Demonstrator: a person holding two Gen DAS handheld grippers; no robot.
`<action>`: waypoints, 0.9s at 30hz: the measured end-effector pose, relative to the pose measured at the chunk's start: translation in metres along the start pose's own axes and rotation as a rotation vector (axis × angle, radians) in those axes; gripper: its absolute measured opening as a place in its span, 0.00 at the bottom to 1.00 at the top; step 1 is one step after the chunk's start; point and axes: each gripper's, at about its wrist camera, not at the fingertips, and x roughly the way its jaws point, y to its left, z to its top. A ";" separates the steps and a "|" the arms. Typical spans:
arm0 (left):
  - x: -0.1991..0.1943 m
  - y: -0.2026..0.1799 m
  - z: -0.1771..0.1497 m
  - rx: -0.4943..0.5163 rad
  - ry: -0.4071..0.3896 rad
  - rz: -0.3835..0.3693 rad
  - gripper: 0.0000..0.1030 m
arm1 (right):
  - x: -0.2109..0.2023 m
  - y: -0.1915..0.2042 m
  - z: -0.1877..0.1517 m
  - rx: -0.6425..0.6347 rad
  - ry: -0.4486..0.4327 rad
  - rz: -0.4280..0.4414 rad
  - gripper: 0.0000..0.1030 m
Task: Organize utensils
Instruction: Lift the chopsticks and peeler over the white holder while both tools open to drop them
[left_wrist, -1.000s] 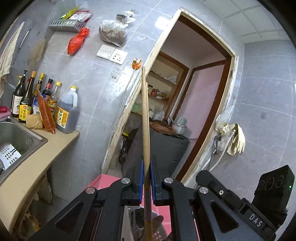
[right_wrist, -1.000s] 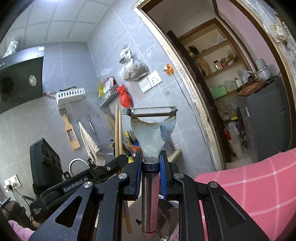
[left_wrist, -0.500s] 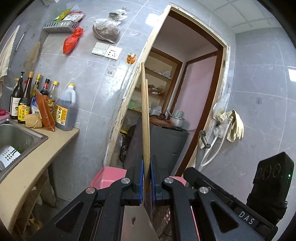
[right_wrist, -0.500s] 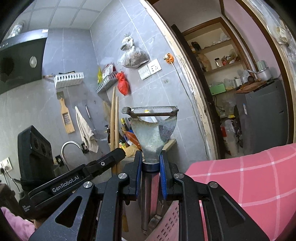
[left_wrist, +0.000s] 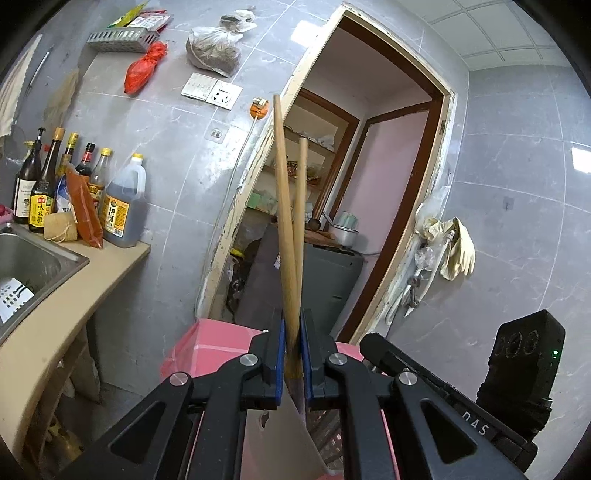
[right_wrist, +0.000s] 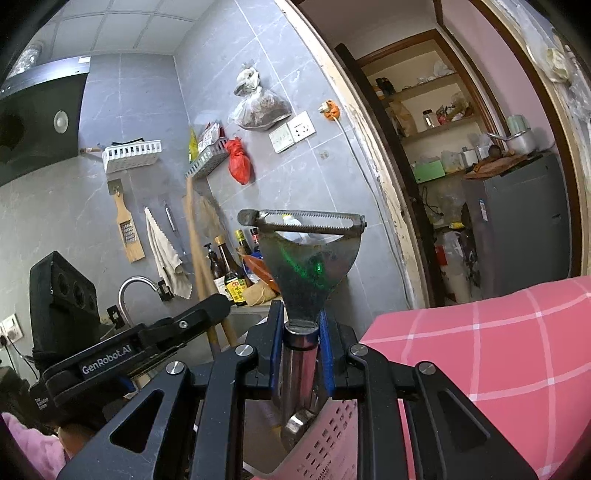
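Two wooden chopsticks (left_wrist: 286, 221) stand upright in my left gripper (left_wrist: 291, 332), which is shut on their lower ends; their tops splay apart in a narrow V. My right gripper (right_wrist: 302, 321) is shut on the steel handle of a metal peeler (right_wrist: 306, 266), blade end up. Below both grippers is a pink perforated utensil holder (right_wrist: 332, 443) with a white divider (left_wrist: 277, 443). The peeler's handle end reaches down into the holder. The chopsticks' lower tips are hidden behind my fingers. In the right wrist view the left gripper shows at the left, its chopsticks (right_wrist: 195, 240) blurred.
A beige counter (left_wrist: 74, 302) with a steel sink (left_wrist: 29, 266) and several sauce bottles (left_wrist: 122, 206) runs along the left. A pink checked cloth (right_wrist: 480, 350) lies on the right beside the holder. Behind is an open doorway with a grey cabinet (left_wrist: 332, 280).
Both grippers have sunk slightly, and the pink holder now fills more of the lower view. The chopsticks, lined up as one before, now splay apart at the top.
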 end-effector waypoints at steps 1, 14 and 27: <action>0.000 0.000 0.000 0.001 0.000 0.000 0.08 | 0.000 0.000 0.000 0.001 0.002 -0.001 0.19; -0.009 -0.004 0.008 0.007 0.004 0.006 0.17 | -0.007 0.003 0.007 -0.001 0.013 -0.009 0.41; -0.031 -0.010 0.028 -0.008 -0.013 0.080 0.38 | -0.017 0.009 0.029 0.003 0.035 -0.022 0.62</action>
